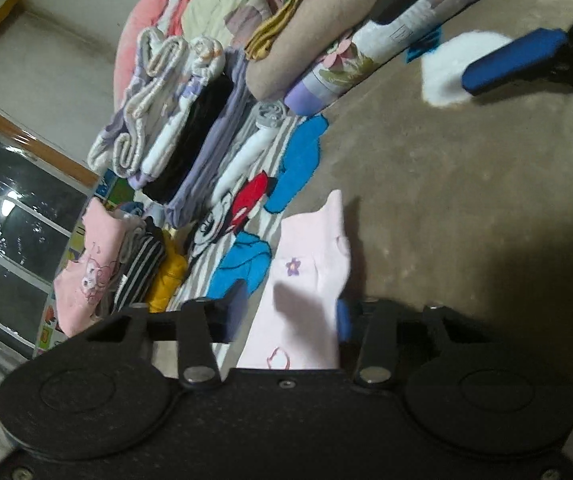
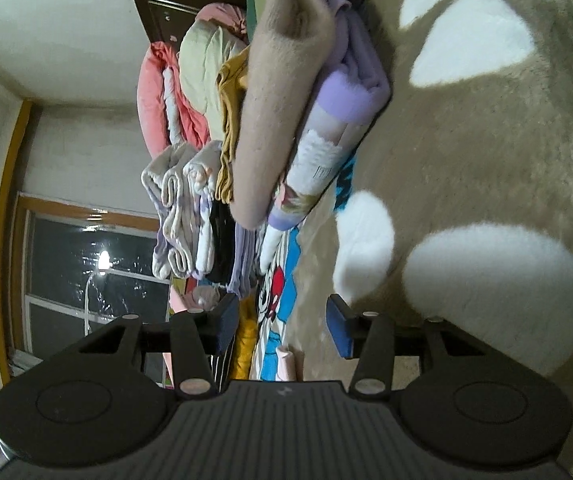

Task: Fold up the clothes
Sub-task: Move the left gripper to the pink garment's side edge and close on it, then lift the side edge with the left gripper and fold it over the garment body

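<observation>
A folded pale pink garment with a small purple flower lies on the tan plush bed cover, partly over a striped cartoon blanket. My left gripper straddles it. Its right pad sits against the cloth, and a narrow gap shows at the left pad. In the right wrist view my right gripper stands open and holds nothing, with the cover's edge and the pink garment's tip low between its fingers. One blue-padded finger of it shows at the left wrist view's upper right.
A row of folded clothes stands beside the cartoon blanket, with a pink, striped and yellow pile nearer. Thick folded blankets and pillows are stacked behind. A dark window fills the left. White patches mark the cover.
</observation>
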The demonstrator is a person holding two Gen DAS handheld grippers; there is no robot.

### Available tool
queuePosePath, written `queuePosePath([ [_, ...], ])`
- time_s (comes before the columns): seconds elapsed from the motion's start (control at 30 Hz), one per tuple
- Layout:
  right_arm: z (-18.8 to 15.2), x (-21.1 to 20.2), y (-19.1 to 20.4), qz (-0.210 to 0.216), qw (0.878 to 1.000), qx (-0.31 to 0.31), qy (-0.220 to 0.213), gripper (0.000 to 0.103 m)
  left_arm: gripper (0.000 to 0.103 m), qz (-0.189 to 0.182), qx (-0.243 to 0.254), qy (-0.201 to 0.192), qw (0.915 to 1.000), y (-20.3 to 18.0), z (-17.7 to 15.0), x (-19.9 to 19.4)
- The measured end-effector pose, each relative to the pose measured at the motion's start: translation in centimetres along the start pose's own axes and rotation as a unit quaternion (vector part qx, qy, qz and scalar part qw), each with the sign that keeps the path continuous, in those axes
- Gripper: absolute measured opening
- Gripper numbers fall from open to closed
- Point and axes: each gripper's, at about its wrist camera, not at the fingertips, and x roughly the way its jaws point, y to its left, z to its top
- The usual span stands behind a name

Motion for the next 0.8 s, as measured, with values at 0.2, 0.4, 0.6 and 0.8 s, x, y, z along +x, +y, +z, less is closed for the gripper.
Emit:
queuePosePath([
  [0.2,0.1,0.0,0.0,0.002,1.000,-0.007,-0.005,0.049,0.005,-0.003,-0.030,0.011,0.9995,1.2,0.1,0.6],
  [0.4,-0.6,-0.1,1.3,0.015,0.998,-0.054,0.006,0.052,0.005,-0.060,-0.191,-0.001,0.9798,9.5,-1.7,-1.5],
  [0.6,-5.7,1.2,6.3,0.056,0.971,-0.215,0.086,0.056,0.005,-0.127,-0.355,-0.034,0.9255,19.6,-6.6,-4.4],
  [0.8,-16.6,2.4,10.8,0.055,0.895,-0.401,0.186,0.058,0.005,-0.118,-0.419,-0.045,0.8992,24.7,-11.4,-6.8],
])
